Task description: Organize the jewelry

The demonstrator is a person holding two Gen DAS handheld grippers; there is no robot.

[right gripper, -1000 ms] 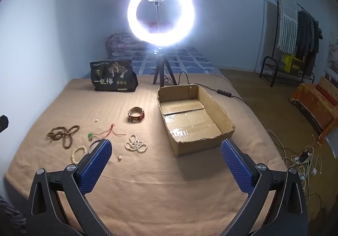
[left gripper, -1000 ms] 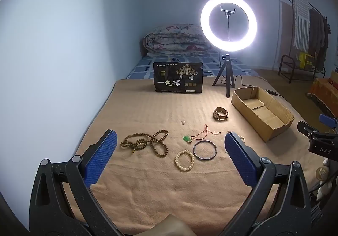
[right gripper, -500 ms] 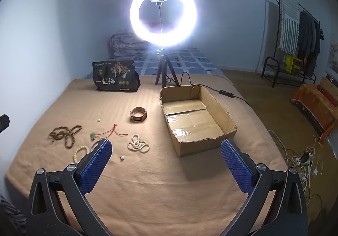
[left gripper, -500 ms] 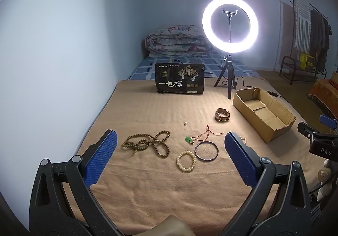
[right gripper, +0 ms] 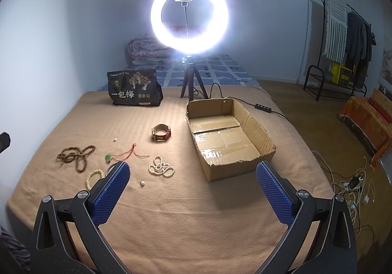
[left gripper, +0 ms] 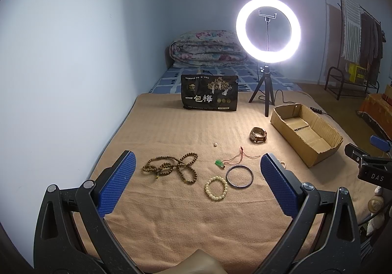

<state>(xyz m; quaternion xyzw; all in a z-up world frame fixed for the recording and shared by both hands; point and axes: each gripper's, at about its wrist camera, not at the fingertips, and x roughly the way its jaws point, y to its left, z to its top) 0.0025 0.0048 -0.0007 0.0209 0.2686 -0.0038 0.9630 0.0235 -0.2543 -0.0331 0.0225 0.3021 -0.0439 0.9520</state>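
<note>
moved: both views' scene slid slightly down-right, jewelry itself unmoved
left tool (left gripper: 197, 184): jaws wide, empty; brown beads (left gripper: 171, 168), cream bracelet (left gripper: 216, 187), dark bangle (left gripper: 239, 176) between fingers
right tool (right gripper: 193, 187): jaws wide, empty; white beads (right gripper: 161, 169) ahead-left, cardboard box (right gripper: 247, 166) ahead, on bed (right gripper: 171, 220)

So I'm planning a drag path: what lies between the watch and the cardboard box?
Nothing: only bare blanket between the watch and the cardboard box, clearest in the right wrist view.
</note>
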